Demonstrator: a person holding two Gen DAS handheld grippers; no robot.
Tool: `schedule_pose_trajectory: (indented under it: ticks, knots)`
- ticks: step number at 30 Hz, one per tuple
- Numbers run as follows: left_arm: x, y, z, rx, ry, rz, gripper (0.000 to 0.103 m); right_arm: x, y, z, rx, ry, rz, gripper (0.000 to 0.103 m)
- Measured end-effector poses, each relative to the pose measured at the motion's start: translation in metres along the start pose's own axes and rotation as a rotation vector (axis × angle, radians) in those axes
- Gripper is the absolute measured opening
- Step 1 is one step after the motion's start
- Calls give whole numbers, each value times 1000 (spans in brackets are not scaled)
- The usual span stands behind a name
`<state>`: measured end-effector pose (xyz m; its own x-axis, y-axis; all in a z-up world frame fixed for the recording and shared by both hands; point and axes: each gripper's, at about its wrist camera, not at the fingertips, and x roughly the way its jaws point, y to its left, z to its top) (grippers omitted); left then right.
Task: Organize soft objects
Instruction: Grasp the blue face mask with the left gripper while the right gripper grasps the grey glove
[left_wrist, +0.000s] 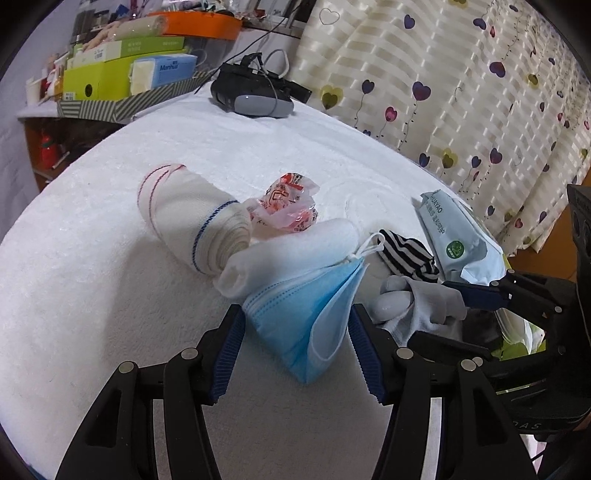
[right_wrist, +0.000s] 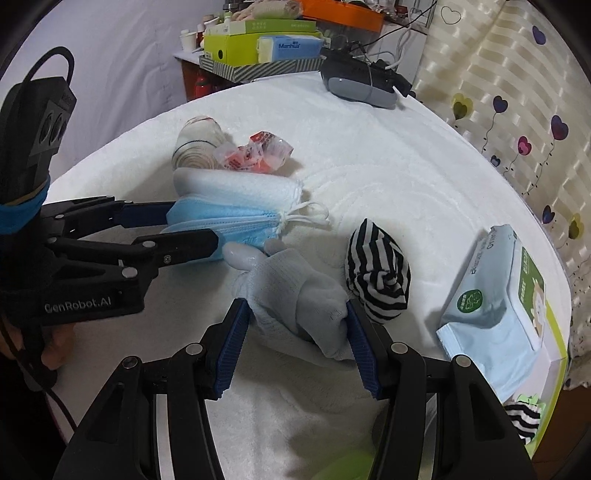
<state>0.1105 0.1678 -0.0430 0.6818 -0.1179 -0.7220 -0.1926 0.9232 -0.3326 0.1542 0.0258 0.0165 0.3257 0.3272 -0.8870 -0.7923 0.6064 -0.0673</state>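
Note:
A folded blue face mask (left_wrist: 295, 325) (right_wrist: 229, 221) lies on the white cover between the fingers of my left gripper (left_wrist: 295, 314) (right_wrist: 194, 229), which is open around it. My right gripper (right_wrist: 295, 310) (left_wrist: 432, 310) is shut on a pale grey sock bundle (right_wrist: 295, 291) (left_wrist: 417, 306) resting on the cover. Behind the mask lies a folded white towel (left_wrist: 295, 251) (right_wrist: 236, 188), then a rolled bandage (left_wrist: 192, 225) (right_wrist: 195, 147) and a red-and-white plastic packet (left_wrist: 288, 206) (right_wrist: 255, 155). A black-and-white striped sock ball (right_wrist: 376, 273) (left_wrist: 410, 254) sits right of the grey sock.
A light blue wipes pack (right_wrist: 491, 310) (left_wrist: 454, 240) lies on a green-edged box (right_wrist: 554, 350) at the right edge. A black and grey device (left_wrist: 251, 96) sits at the back. Stacked boxes (left_wrist: 110, 74) stand back left, and a heart-print curtain (left_wrist: 443, 92) hangs on the right.

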Motion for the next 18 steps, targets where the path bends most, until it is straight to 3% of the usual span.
schedule_pose_trajectory:
  ticks: [2,3,4,8,13,18]
  knots:
    - [2,-1,0,-18,-4,-12,55,3,-1,1,8,12,2,54]
    - [1,-1,0,-21,-7,-21,49,4,-1,1,8,19,3,54]
    - [2,-2,0,-23,-3,-35,36,6,0,0,4,27,4,54]
    - [0,-4,-6,-26,-5,-50,25,5,0,-4,11,20,8,48]
    - [-9,-9,-12,-15,-28,-49,18,-2,-5,-9,41,-9,17,30]
    - [-24,-11,-19,-3,-50,-56,16,-13,-5,-17,69,-45,21,28]
